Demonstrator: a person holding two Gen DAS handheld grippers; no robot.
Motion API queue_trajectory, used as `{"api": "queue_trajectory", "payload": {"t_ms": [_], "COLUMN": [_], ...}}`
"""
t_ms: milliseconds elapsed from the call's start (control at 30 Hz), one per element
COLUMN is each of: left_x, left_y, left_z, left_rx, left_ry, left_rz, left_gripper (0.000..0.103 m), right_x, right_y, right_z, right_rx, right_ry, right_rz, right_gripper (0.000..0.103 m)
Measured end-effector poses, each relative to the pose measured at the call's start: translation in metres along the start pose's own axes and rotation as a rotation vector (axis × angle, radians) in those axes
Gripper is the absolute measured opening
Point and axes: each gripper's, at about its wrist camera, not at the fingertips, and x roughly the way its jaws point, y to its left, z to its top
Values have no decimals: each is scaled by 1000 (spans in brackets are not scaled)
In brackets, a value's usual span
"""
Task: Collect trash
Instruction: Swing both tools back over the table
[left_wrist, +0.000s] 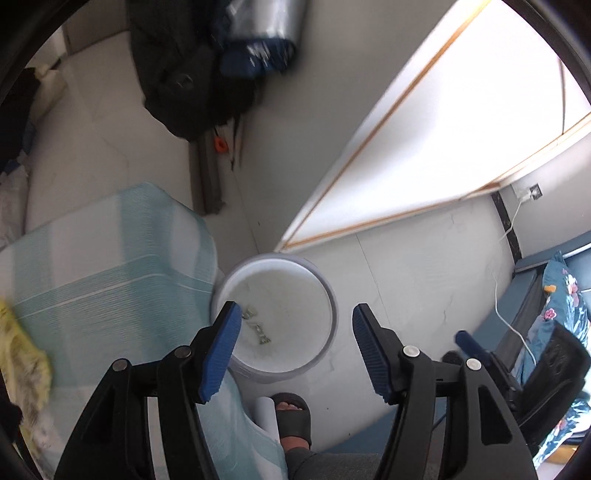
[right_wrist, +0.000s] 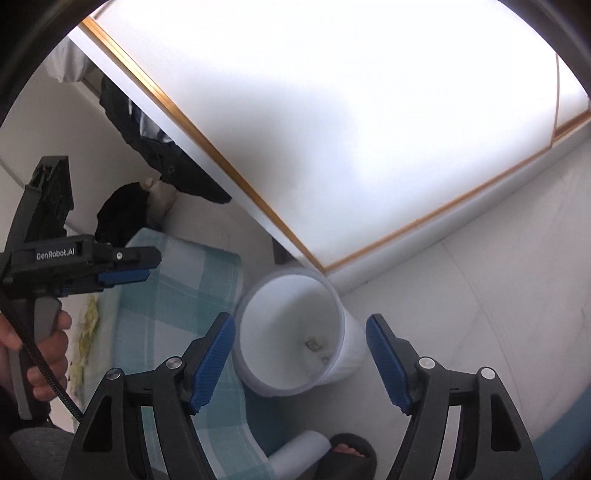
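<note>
Trash (left_wrist: 256, 326): a few small crumpled scraps lying on the bottom of the white bin (left_wrist: 332, 302), which stands on the floor straight below and ahead of my left claw (left_wrist: 295, 350). From my right claw (right_wrist: 300, 363) the same bin (right_wrist: 343, 332) sits between and just beyond the fingertips, scraps (right_wrist: 314, 345) low inside it.

Claw state: both spread, nothing between the pads. Left claw's blue pads frame the bin mouth; right claw's pads likewise. Neither touches the bin.

Surroundings, relative to the claws:
- Checked teal bedding (left_wrist: 110, 266) to the left of the left claw, its edge touching or just beside the bin; I cannot tell which.
- Yellow crumpled thing (left_wrist: 22, 350) on the bedding, far left of the left claw. Possibly more trash; too blurred to be sure.
- My foot in a dark slipper (left_wrist: 291, 413) directly beneath the left claw, near the bin, with a white roll (left_wrist: 266, 410) just beside it.
- Dark clothing heap (left_wrist: 192, 81) well ahead, apart from the bin.

Judgement: a drop looks done, bin holds the scraps. Next piece likely the yellow thing.

Doing it well:
- Lift clear of the rim before swinging left, so the bin isn't tipped.
- Keep claws spread until over the piece.
- Pinch only the scrap, not the bedding under it.
- Return over the bin's middle, then release low.
</note>
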Motion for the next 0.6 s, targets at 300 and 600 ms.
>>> {"api": "queue_trajectory", "payload": {"t_ms": [300, 600], "left_x": [-88, -165], "left_y": [35, 103], "left_z": [-31, -74], "left_rx": [-50, -161], "left_ry": [-225, -426], "left_rz": [54, 160], "left_gripper": [74, 84], "right_x": [-86, -137], "right_y": [82, 182], "right_z": [23, 16], "right_rx": [-150, -309], "right_ry": [-200, -329], "right_rz": [-6, 71], "right_gripper": [80, 90]}}
